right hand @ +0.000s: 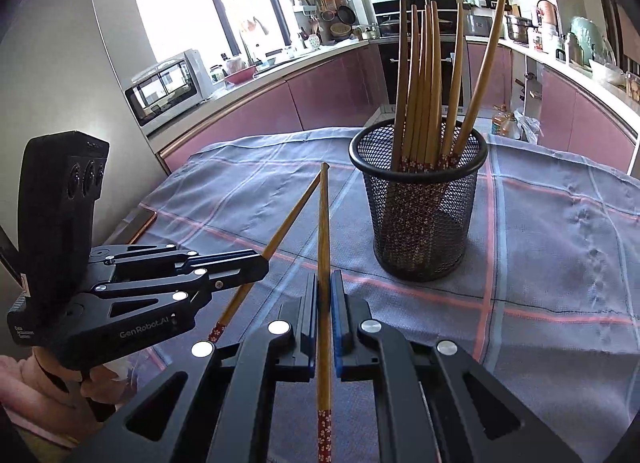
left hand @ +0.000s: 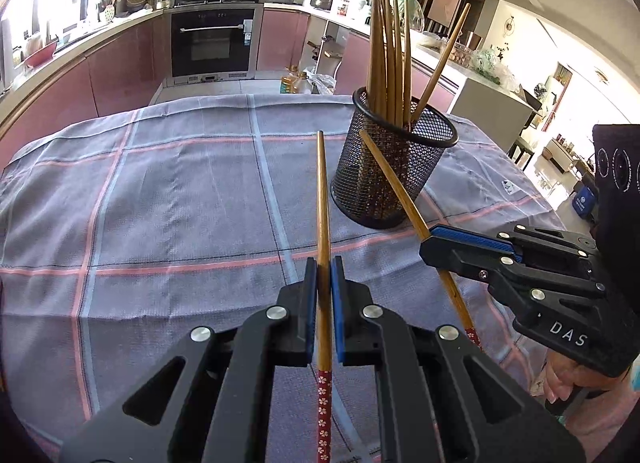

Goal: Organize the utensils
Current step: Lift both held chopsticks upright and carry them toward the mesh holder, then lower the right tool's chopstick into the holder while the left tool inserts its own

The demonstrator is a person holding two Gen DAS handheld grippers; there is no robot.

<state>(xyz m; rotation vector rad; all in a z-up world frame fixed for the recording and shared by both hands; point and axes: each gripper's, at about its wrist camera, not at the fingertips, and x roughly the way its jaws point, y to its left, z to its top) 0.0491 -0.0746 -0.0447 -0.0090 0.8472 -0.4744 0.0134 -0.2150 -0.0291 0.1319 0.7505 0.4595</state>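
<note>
My left gripper clamped on slim tapered wooden chopstick; my right gripper pinching second chopstick. Both point toward round black wire-mesh holder on checked woven cloth, bundled chopsticks upright inside.

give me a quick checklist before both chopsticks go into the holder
1. Left gripper shut on its chopstick: ok.
2. Right gripper shut on its chopstick: ok.
3. Holder upright on the cloth: ok.
4. Room in the holder: ok, the chopsticks inside leave open space at the near rim.
5. Held tips apart: cannot tell, they look close together in the right wrist view.
6. Patterned ends point back toward the grippers, unlike those in the holder: not ok.
</note>
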